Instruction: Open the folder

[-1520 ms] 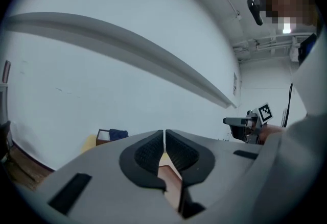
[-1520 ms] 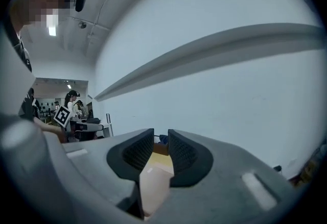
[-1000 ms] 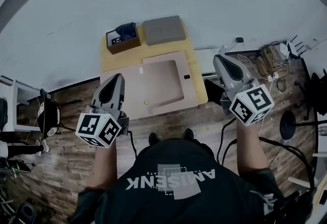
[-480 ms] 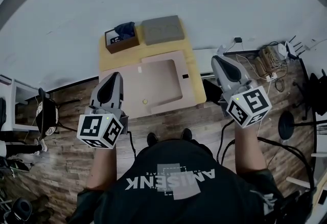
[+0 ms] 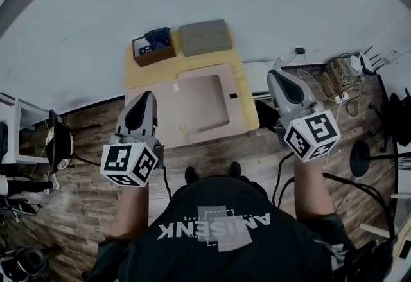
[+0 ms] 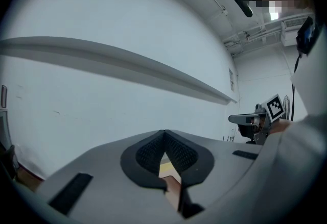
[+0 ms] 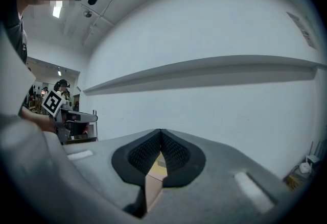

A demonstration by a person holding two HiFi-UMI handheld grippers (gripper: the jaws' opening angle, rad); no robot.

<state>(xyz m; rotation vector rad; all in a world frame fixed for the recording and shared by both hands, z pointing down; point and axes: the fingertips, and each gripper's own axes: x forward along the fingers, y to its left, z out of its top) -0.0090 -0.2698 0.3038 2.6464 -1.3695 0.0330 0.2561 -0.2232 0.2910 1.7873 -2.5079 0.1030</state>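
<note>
Both tools are fully closed and grip nothing. In the left gripper view the left gripper [image 6: 164, 139] has its 2 ribbed black pads pressed together at the tips, and the right gripper view shows the right gripper [image 7: 161, 136] the same way. In the head view the left gripper [image 5: 145, 97] and right gripper [image 5: 278, 75] are held level above the near edge of the table [image 5: 146, 72], 1 on each side of the folder [image 5: 192, 107], and touch nothing. The folder is a pinkish-tan one lying flat and closed on the yellow table, with a small round snap [image 5: 183, 127] near its front edge. Behind it are a brown box [image 5: 154, 49] with something dark blue in it, and beside that a grey pad [image 5: 205, 36]. The marker cube [image 5: 130, 162] on each gripper carries only black-and-white square patterns, no words. White capitals on the person's dark shirt [image 5: 215, 226] appear upside down and read roughly "AMISENK". Against the 2 earlier frames nothing has changed: both grippers are in the same places, shut, and the folder has not moved.
</note>
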